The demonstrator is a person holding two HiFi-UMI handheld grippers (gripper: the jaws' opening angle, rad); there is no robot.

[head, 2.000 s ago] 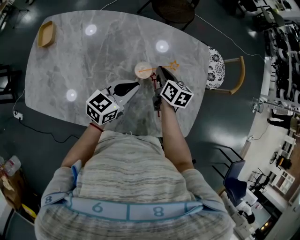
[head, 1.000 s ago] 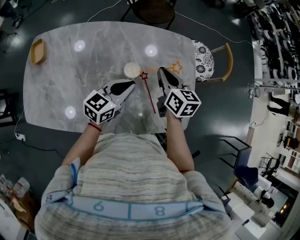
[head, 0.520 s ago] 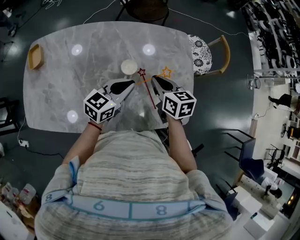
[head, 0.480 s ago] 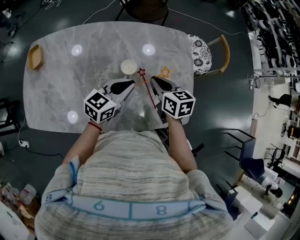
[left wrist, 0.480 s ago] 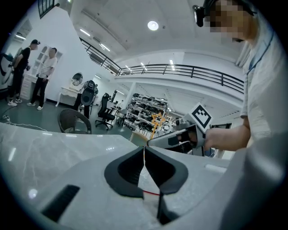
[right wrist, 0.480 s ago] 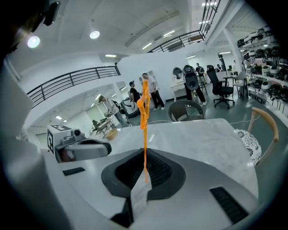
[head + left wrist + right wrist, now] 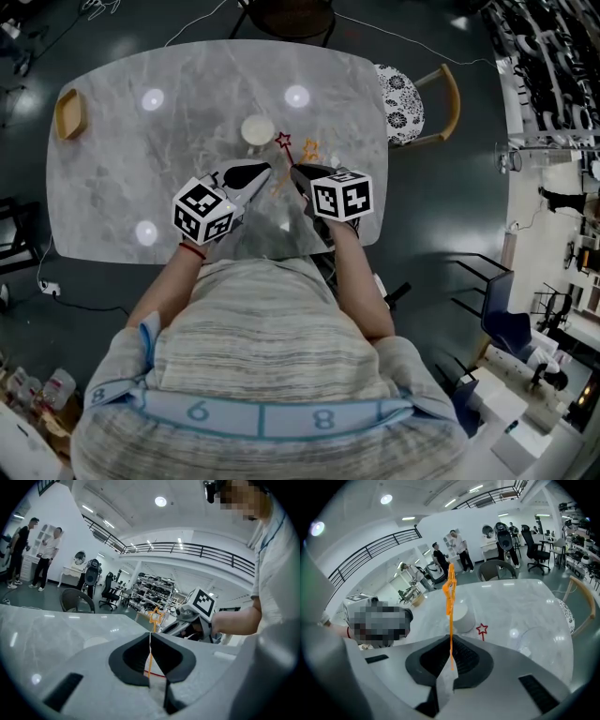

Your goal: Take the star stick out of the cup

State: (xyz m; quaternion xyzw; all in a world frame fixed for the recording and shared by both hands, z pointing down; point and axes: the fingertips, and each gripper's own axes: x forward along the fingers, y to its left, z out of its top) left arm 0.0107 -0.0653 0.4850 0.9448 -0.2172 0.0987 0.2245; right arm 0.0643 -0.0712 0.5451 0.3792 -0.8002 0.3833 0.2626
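An orange star stick (image 7: 310,148) is clamped in my right gripper (image 7: 295,172), which is shut on its shaft; the star (image 7: 450,590) rises above the jaws. The white cup (image 7: 257,129) stands on the marble table (image 7: 178,141) just beyond both grippers, and nothing shows inside it. A red star stick (image 7: 284,142) lies flat on the table beside the cup. My left gripper (image 7: 265,170) is shut, close to the left of the right one. In the left gripper view the orange stick (image 7: 155,616) crosses in line with the jaw seam (image 7: 150,641).
A small wooden tray (image 7: 68,112) sits at the table's far left corner. A chair with a patterned cushion (image 7: 411,108) stands at the right end, and another chair (image 7: 281,17) at the far side. People (image 7: 454,550) stand in the background.
My right gripper has carried the orange star stick away from the cup and leftward, close to the left gripper. The left gripper has barely moved. The red stick stays on the table.
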